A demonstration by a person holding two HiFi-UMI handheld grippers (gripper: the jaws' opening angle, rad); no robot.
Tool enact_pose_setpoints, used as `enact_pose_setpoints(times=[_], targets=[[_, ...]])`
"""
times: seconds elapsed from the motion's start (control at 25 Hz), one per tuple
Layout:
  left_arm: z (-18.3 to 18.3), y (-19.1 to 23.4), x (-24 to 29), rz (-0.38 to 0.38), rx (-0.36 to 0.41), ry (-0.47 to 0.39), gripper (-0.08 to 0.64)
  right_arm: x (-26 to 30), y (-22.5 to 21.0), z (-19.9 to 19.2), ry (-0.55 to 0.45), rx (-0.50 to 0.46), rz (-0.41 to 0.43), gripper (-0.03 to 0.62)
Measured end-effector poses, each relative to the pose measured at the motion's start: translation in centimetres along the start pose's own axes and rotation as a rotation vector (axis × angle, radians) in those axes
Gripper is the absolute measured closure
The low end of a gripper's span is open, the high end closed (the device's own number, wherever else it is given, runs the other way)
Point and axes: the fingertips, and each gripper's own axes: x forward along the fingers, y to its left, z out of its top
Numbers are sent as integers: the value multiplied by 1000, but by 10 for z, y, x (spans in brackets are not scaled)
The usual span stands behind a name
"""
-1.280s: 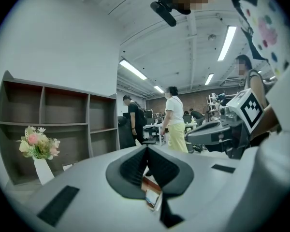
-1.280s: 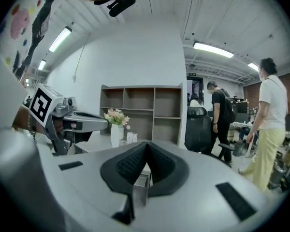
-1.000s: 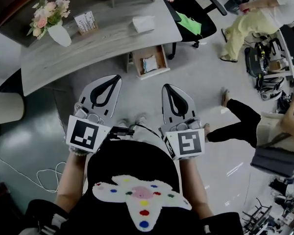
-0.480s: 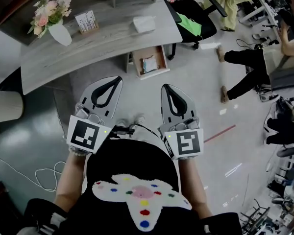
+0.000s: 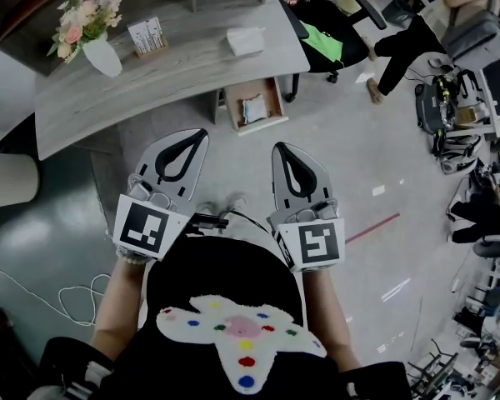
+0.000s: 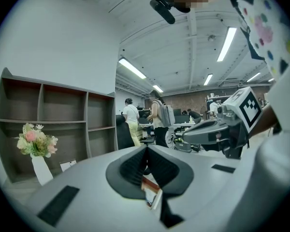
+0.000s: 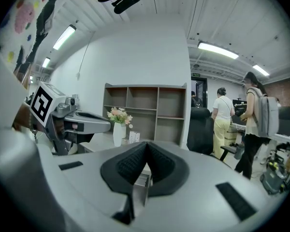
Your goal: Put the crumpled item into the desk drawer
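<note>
Both my jaws are clenched with nothing between them: on my left gripper [image 5: 197, 132] the ribbed pads meet tip to tip in its own gripper view, and my right gripper [image 5: 280, 147] shows the same closed, empty pinch. I hold the two side by side, nearly level, in front of my chest and over bare floor, well apart from the furniture. The crumpled item [image 5: 244, 40], a white wad, lies on the grey desk [image 5: 150, 82] near its right end, at about twelve o'clock from my grippers and far beyond them. Just below that end of the desk, also near twelve o'clock but closer to me, the drawer [image 5: 277, 100] stands pulled open, with a pale packet [image 5: 252, 108] lying inside it. The wad and the drawer are apart, with the desk edge between them. At about ten o'clock a white vase of flowers [image 5: 100, 57] stands on the desk, with a small card stand [image 5: 146, 38] just to its right. At one o'clock a black office chair [image 5: 337, 52] carries something green [image 5: 321, 40] on its seat.
</note>
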Motion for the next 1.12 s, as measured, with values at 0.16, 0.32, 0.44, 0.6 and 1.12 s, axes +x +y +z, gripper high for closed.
enact_pose_setpoints(times=[0.16, 0.32, 0.44, 0.6, 1.12], targets=[[0, -1, 0, -2, -2, -2, 548, 0, 0, 1, -1, -2, -1, 588], [0, 0, 1, -3, 0, 1, 548, 1, 0, 1, 0, -5, 2, 588], [-1, -1, 2, -5, 2, -1, 548, 1, 0, 1, -2, -7, 4, 588], [-1, -1, 2, -3, -6, 3, 548, 2, 0, 2, -4, -6, 4, 588], [-2, -1, 4, -7, -2, 3, 548, 3, 0, -3, 9, -2, 4, 588]])
